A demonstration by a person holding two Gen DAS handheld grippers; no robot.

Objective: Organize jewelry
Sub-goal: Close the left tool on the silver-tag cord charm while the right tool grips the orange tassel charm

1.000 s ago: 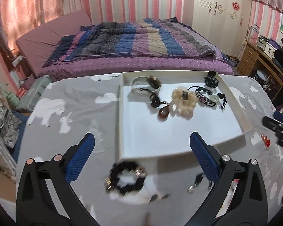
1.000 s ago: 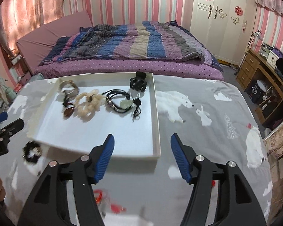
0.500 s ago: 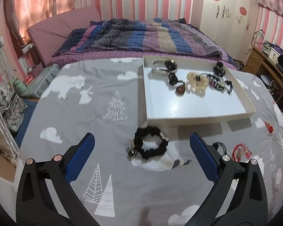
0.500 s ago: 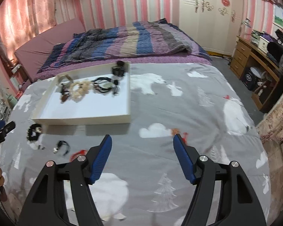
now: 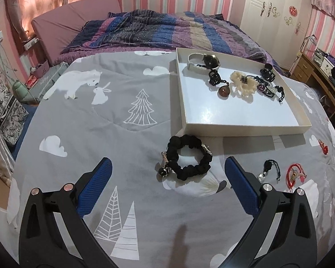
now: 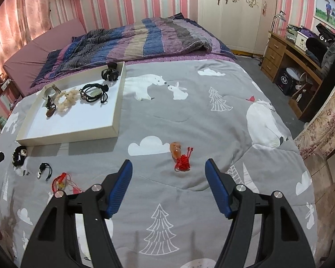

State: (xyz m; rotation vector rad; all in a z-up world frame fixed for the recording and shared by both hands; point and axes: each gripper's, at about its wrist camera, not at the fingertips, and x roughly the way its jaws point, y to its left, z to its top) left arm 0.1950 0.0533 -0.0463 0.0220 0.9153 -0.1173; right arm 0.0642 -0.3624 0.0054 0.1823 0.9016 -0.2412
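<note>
A grey bedspread [image 5: 122,138] with polar bears carries a white tray [image 5: 245,127] of jewelry. The left gripper [image 5: 167,178] tilts downward, spread wide and empty, above a black beaded bracelet [image 5: 187,156] lying just before the tray. The right gripper [image 6: 168,174], also spread and empty, angles down over a red-corded pendant [image 6: 181,158] on open cloth.
</note>
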